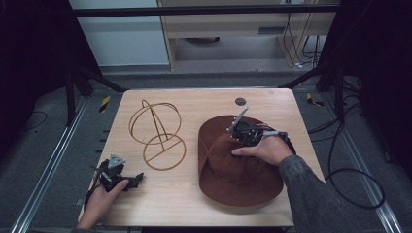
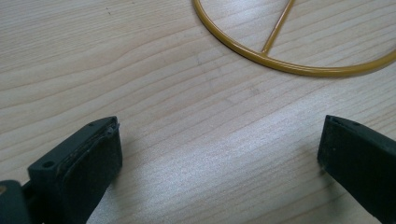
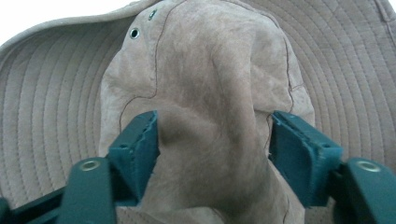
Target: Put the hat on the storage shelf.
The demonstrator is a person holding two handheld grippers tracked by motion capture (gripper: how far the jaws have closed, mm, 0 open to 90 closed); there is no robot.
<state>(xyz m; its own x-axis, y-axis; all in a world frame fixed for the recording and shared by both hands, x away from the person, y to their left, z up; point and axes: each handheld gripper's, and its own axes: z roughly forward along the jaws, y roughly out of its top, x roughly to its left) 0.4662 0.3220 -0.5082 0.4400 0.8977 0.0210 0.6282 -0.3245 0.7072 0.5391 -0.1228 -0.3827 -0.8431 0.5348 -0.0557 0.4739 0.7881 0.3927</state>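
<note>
A brown wide-brimmed hat [image 1: 238, 174] lies on the right half of the wooden table. My right gripper [image 1: 232, 144] is down on its crown. In the right gripper view the two jaws [image 3: 212, 135] press on either side of the soft crown [image 3: 210, 70], which bunches up between them. A gold wire hat stand [image 1: 160, 136], an upright loop on a round base ring, stands left of the hat. My left gripper [image 1: 132, 180] rests low at the table's front left, open, nothing between its jaws [image 2: 219, 149]. The stand's base ring [image 2: 289, 65] lies just ahead of it.
A small dark disc [image 1: 241, 101] sits in the table [image 1: 194, 204] near its far edge. Bare wood runs along the front between the left gripper and the hat. Cables lie on the floor to the right.
</note>
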